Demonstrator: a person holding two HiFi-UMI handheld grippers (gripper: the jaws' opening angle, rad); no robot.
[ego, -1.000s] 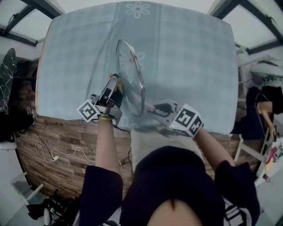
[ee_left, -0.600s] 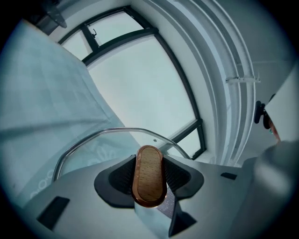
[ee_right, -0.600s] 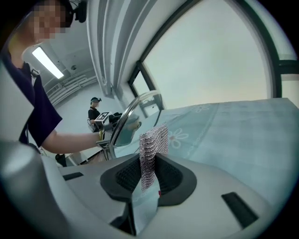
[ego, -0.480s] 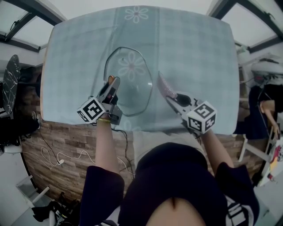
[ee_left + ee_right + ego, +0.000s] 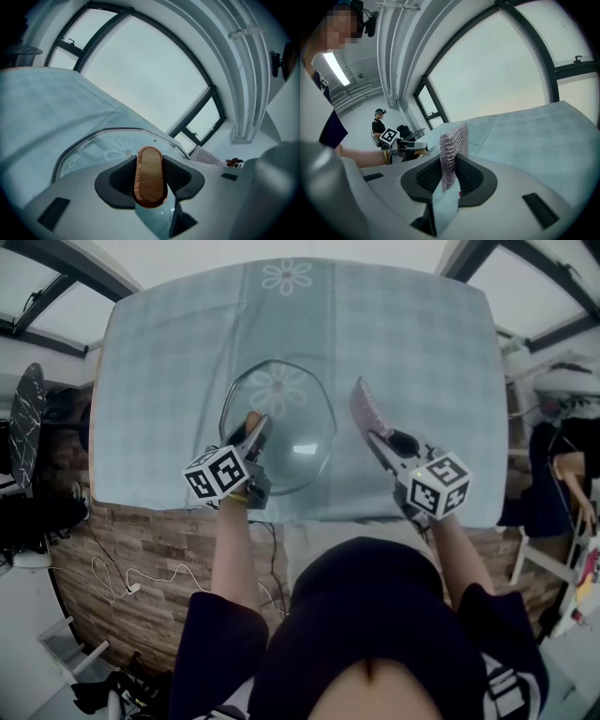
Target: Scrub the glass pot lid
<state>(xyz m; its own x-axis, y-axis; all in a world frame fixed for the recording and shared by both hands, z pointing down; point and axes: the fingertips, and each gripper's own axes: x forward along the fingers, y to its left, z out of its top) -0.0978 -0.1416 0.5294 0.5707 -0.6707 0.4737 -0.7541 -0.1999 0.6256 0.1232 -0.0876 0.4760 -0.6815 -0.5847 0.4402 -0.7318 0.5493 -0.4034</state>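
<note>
Round clear glass pot lid [image 5: 292, 432] with metal rim sits low over the pale blue checked tablecloth [image 5: 422, 343], centre-left near the front edge; can't tell if it lies fully flat. Left gripper [image 5: 251, 427] is clamped on the lid's oval wooden handle [image 5: 150, 182]. Right gripper [image 5: 379, 435] pinches a silvery-pink metal mesh scrub cloth [image 5: 366, 407], upright just right of the lid, not touching it.

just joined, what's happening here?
A person is working with two handheld grippers. The left gripper grips the glass lid by its wooden knob, holding it roughly flat over the table. The right gripper clamps a mesh scrub cloth, held upright beside the lid, not touching it. No scrubbing at this moment.
</note>
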